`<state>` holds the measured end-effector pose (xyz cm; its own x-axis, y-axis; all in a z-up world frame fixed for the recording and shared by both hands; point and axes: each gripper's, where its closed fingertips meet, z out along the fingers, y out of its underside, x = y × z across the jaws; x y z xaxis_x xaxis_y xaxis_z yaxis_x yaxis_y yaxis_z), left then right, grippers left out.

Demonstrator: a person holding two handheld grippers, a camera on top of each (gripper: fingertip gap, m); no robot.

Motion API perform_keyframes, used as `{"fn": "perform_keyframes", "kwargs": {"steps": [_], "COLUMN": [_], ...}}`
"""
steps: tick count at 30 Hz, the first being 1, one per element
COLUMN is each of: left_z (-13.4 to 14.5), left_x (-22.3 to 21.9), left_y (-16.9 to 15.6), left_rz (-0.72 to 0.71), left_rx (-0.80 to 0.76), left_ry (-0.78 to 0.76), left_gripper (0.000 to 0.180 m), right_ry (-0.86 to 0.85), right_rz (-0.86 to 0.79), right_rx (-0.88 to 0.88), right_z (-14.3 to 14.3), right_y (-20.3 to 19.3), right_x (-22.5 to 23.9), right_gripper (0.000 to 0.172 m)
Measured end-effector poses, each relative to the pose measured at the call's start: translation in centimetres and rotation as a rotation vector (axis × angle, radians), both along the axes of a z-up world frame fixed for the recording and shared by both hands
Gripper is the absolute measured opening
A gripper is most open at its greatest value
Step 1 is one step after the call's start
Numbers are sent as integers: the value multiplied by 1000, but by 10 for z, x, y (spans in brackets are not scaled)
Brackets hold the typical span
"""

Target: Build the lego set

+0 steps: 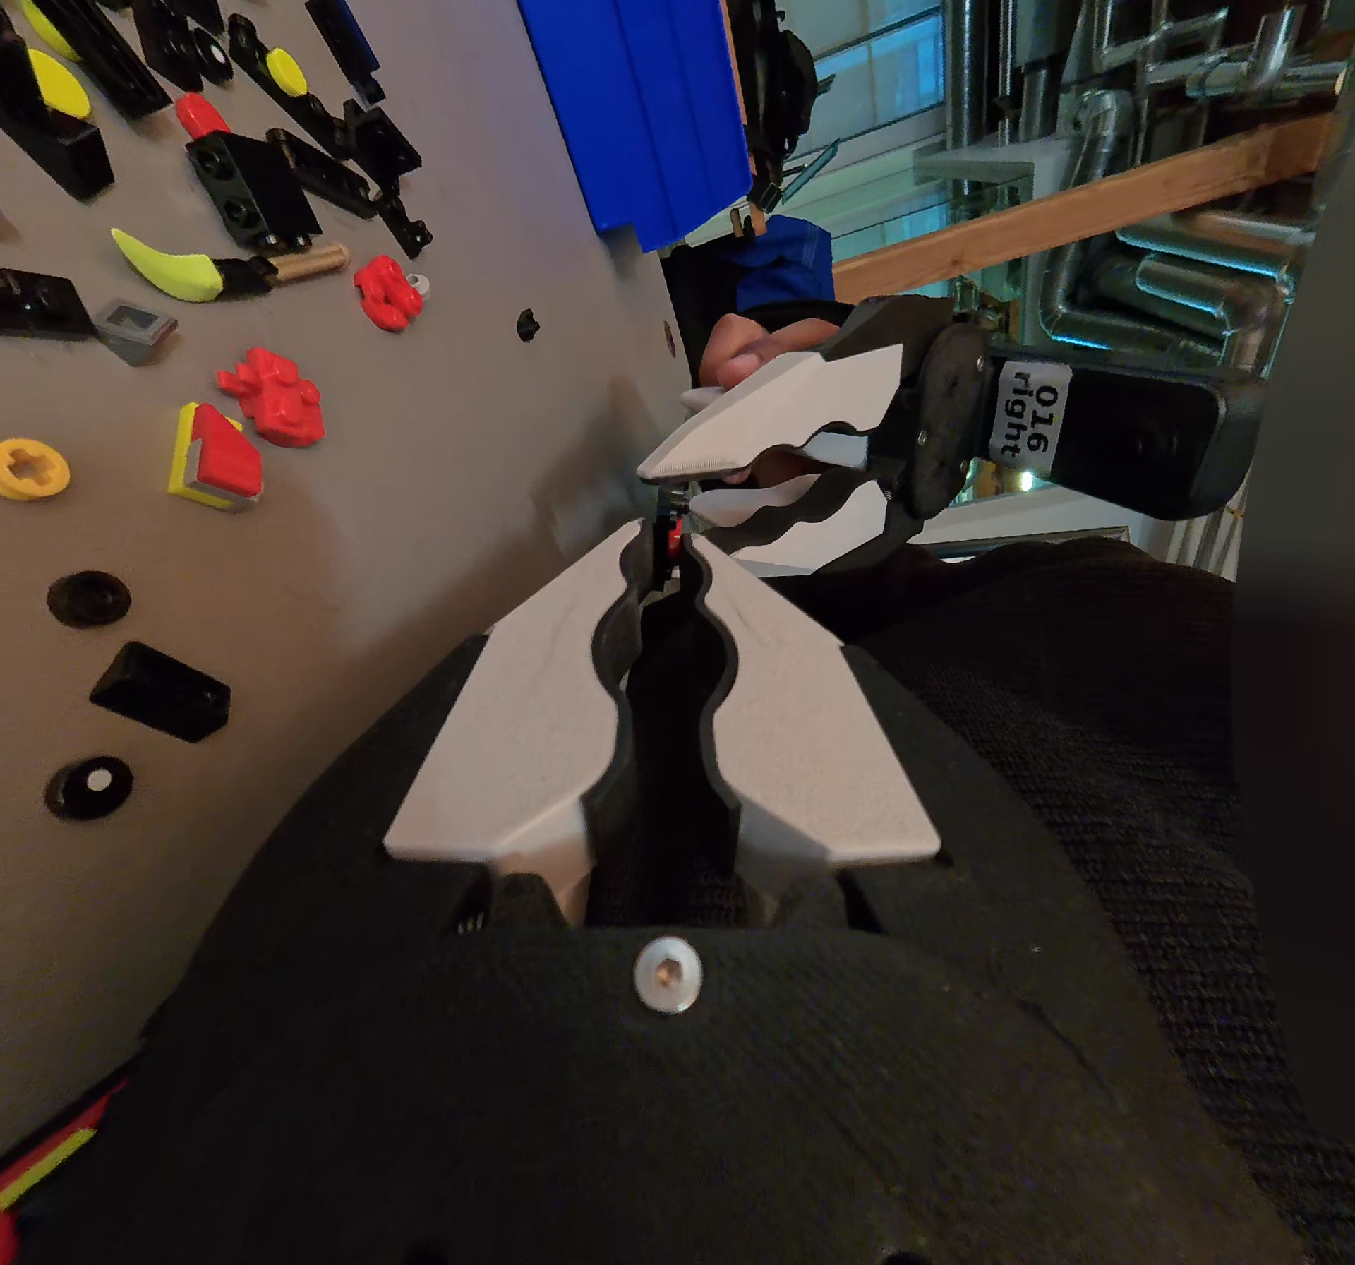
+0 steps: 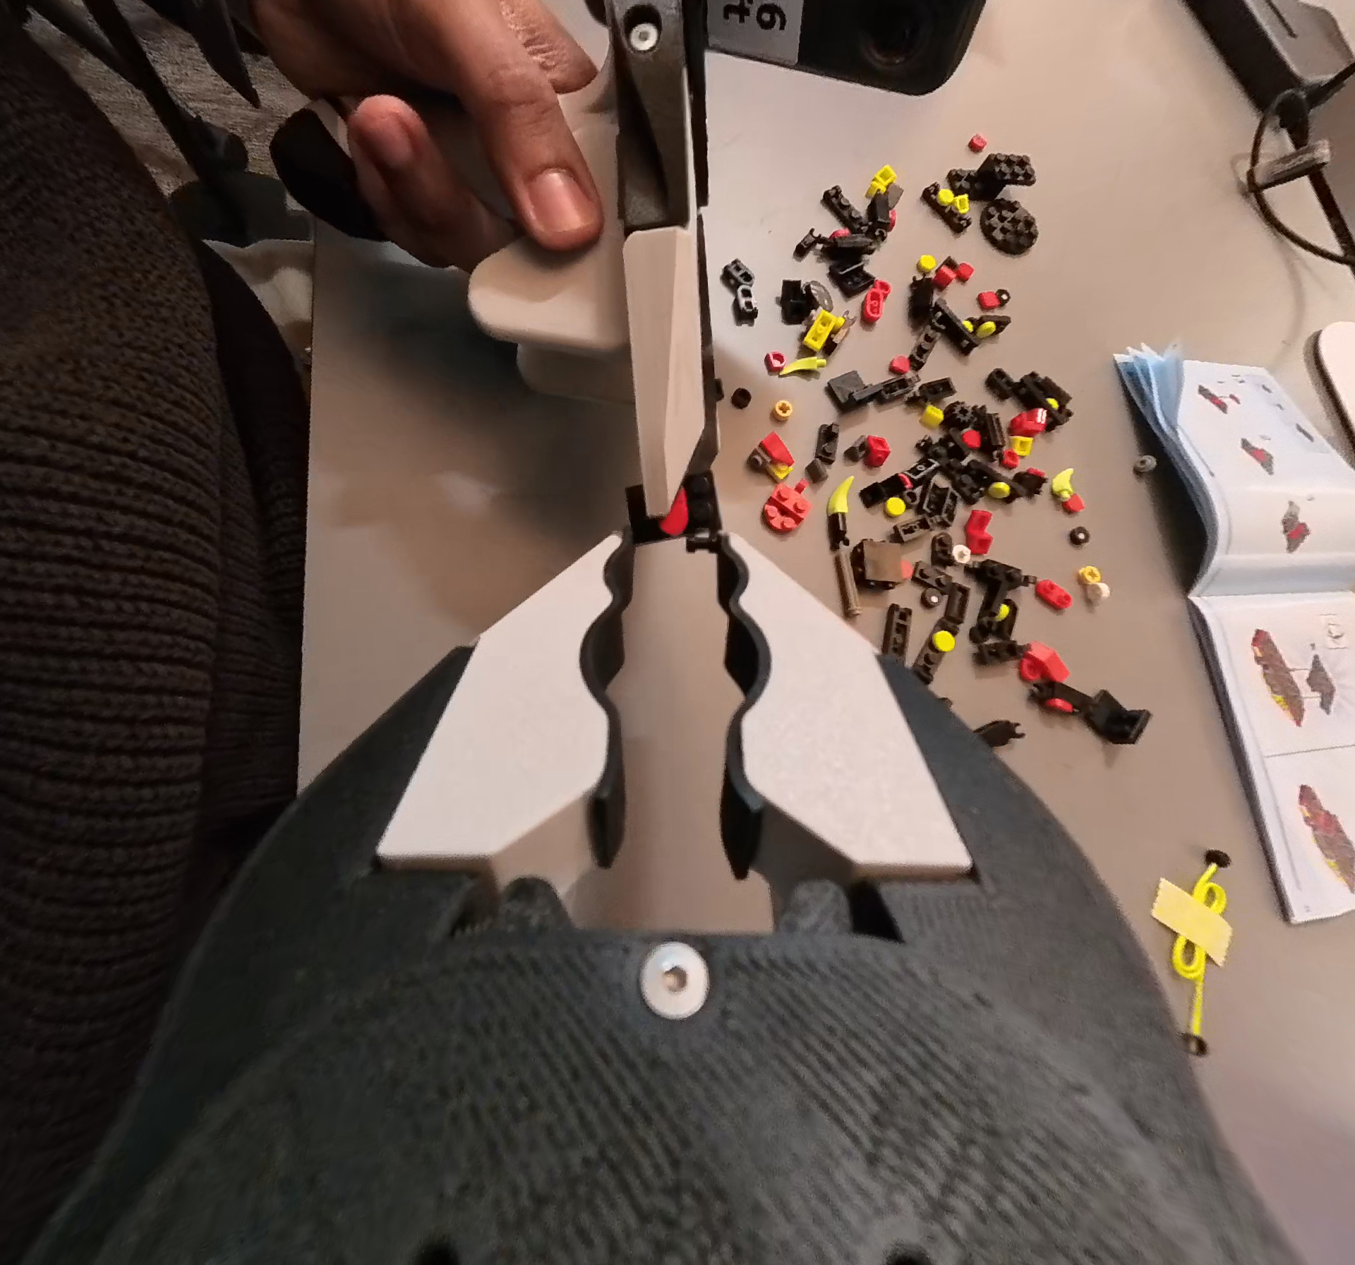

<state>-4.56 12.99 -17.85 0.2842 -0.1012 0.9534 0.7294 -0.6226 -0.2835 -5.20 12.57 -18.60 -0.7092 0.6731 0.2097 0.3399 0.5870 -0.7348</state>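
Grey tabletop (image 2: 454, 423) carries everything in sight, and it is the only thing here that holds a load: a loose scatter of small building bricks (image 2: 953, 438) in black, red and yellow lies spread across it, with no box or tray around them. At the table's far edge in the left wrist view stands a blue bin (image 1: 638, 56); its inside cannot be seen. An open instruction booklet (image 2: 1276, 570) lies flat beside the scatter, and a yellow cord with a strip of tape (image 2: 1195, 929) rests near it.

Above the bare part of the table, the two tongs meet tip to tip. The left gripper (image 1: 663, 555) is clamped on a small black and red brick assembly (image 2: 678, 507), its pads pressed against the sides of the piece, which is held up off the table. A hand (image 2: 440, 78) grips the handle of that tool. The right gripper (image 2: 678, 544) has its jaws partly apart, its fingertips (image 2: 733, 555) just beside the lower end of the same assembly; a tiny black piece (image 2: 705, 539) sits at the right fingertip, touching the assembly, but whether the pads press on it cannot be told.

Among the loose pieces, a red round plate (image 2: 786, 507), a lime curved claw (image 2: 839, 496) and an orange round stud (image 2: 783, 410) lie nearest the tongs.
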Motion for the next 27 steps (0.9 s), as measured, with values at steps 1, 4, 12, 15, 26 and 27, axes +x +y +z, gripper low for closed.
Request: {"fn": "perform_keyframes", "kwargs": {"steps": [1,4,12,15,26,27], "left_z": [0,1,5,3,-11,-13], "left_x": [0,0,4,9,18,19], "left_y": [0,0,-6,-10,-11,-11], "left_rz": [1,-4,-47,-92,-128,-132], "left_rx": [0,2,19,10,-39,-43], "left_ry": [-5,-5,-20,16,143,153], "left_gripper": [3,3,2,2,3,2], "right_ry": [11,56,26,36,28,26], "right_rz": [0,1,74,88,113,117], "right_rx": [2,30,-142,-117,85,96], "right_z": [1,1,12,12,-9,-11], "right_y": [0,3,3,6,-4,-5], "right_x": [-1,-3,9,12,14,14], "right_gripper": [21,40,43,36,11,11]}}
